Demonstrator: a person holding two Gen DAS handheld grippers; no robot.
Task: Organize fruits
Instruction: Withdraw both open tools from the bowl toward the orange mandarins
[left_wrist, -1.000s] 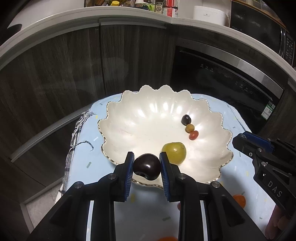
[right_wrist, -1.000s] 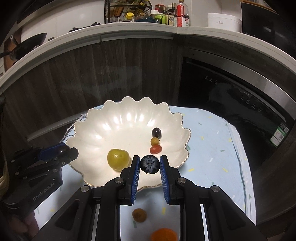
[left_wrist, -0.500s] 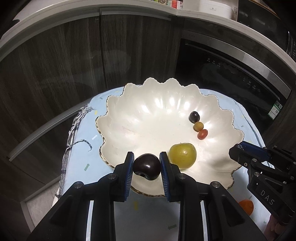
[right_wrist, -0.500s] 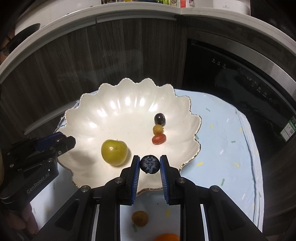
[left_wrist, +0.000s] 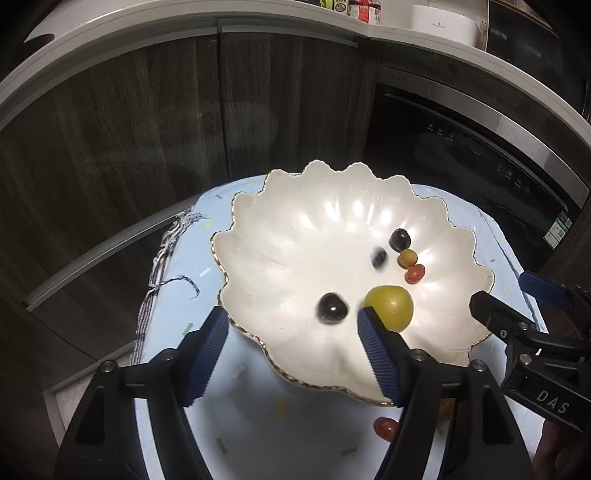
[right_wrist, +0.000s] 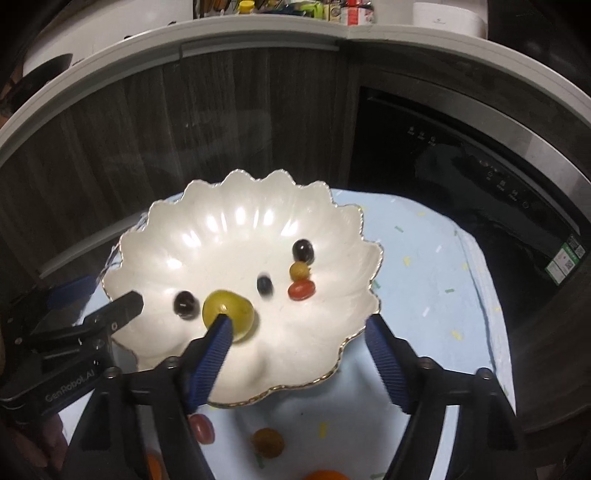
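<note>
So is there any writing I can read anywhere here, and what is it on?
"DAS": on the right gripper, seen from the left camera.
"GenRobot.AI": on the left gripper, seen from the right camera.
Green sticker on the oven: too small to read.
Bottle labels on the counter: blurred.

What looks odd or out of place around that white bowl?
Two dark fruits in the scalloped bowl are motion-blurred, a dark plum and a blueberry, seemingly just dropped. Several fruits lie outside it on the blue cloth, including a red one and a brownish one.
</note>
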